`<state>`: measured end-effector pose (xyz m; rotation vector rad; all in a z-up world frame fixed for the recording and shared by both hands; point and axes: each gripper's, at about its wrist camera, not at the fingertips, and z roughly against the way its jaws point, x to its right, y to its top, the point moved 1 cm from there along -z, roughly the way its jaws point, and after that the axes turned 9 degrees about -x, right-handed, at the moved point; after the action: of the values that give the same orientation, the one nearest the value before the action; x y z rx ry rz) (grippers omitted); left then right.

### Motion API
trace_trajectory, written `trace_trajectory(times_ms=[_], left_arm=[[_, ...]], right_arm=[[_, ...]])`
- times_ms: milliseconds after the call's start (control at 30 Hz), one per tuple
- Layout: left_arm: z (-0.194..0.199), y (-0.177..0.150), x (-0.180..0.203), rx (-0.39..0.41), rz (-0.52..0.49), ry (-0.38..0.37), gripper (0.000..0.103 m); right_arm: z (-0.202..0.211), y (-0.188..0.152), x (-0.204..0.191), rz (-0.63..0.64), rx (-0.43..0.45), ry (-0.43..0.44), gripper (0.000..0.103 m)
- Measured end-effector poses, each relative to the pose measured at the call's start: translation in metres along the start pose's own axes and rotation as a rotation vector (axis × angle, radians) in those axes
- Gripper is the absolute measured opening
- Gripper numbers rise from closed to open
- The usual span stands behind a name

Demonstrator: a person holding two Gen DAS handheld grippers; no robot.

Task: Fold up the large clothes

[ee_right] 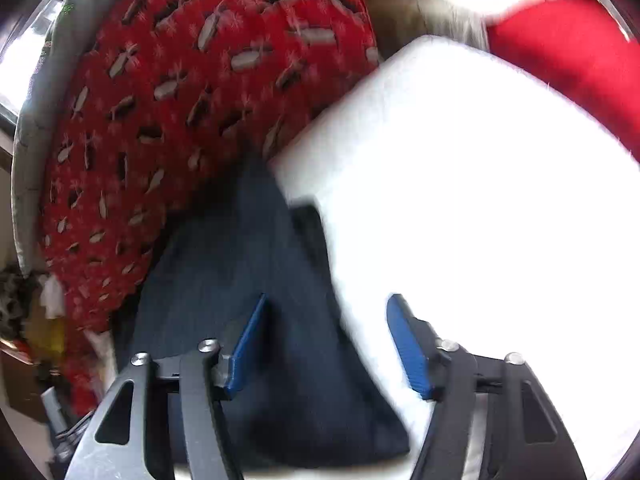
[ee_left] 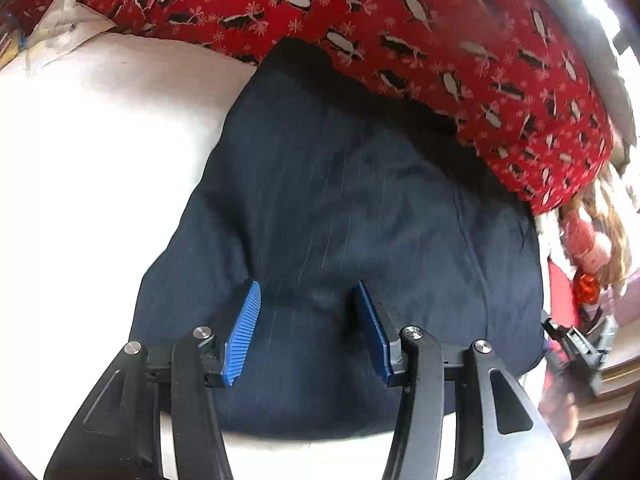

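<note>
One white padded surface spreads out on both sides of the navy pinstriped garment. A red penguin-print blanket covers the garment's far end. The garment runs lengthwise, straight ahead of me. My left claw hangs released over the garment's near end, gripping nothing. My right claw, also released, straddles the garment's side edge.

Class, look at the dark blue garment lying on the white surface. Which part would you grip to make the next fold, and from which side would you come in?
Probably the dark blue garment's near edge, coming from the white surface side. That edge lies free and flat, while the far end is tucked under the red penguin fabric.
</note>
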<state>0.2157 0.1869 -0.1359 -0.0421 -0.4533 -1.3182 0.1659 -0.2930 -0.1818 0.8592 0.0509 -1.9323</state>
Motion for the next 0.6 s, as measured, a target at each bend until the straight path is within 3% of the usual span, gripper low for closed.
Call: trace_trajectory(times_ms=[33,100,133,200,300,467,600], left_arm=[[-0.001,-0.005,0.003,0.002,-0.009,0.008,0.05],[-0.002,-0.011,0.005,-0.002,-0.026,0.02,0.053],[-0.003,-0.014,0.004,-0.008,-0.028,0.022,0.053],[-0.003,-0.019,0.004,-0.02,-0.028,0.028,0.053],[0.001,-0.023,0.004,-0.026,-0.029,0.035,0.054],[0.006,-0.029,0.0,-0.033,-0.019,0.012,0.056],[0.007,-0.031,-0.002,-0.027,-0.014,0.013,0.056]], right_arm=[[0.006,-0.003,-0.003,0.022,0.021,0.047,0.006],[0.024,-0.01,-0.008,0.049,0.105,0.029,0.006],[0.021,-0.011,-0.008,0.058,0.092,-0.009,0.006],[0.001,-0.011,-0.006,0.066,-0.024,-0.126,0.008],[0.017,-0.019,-0.019,0.076,0.006,-0.255,0.016],[0.058,-0.037,-0.064,0.163,0.059,-0.264,0.018],[0.061,-0.057,-0.112,0.276,0.06,-0.254,0.035]])
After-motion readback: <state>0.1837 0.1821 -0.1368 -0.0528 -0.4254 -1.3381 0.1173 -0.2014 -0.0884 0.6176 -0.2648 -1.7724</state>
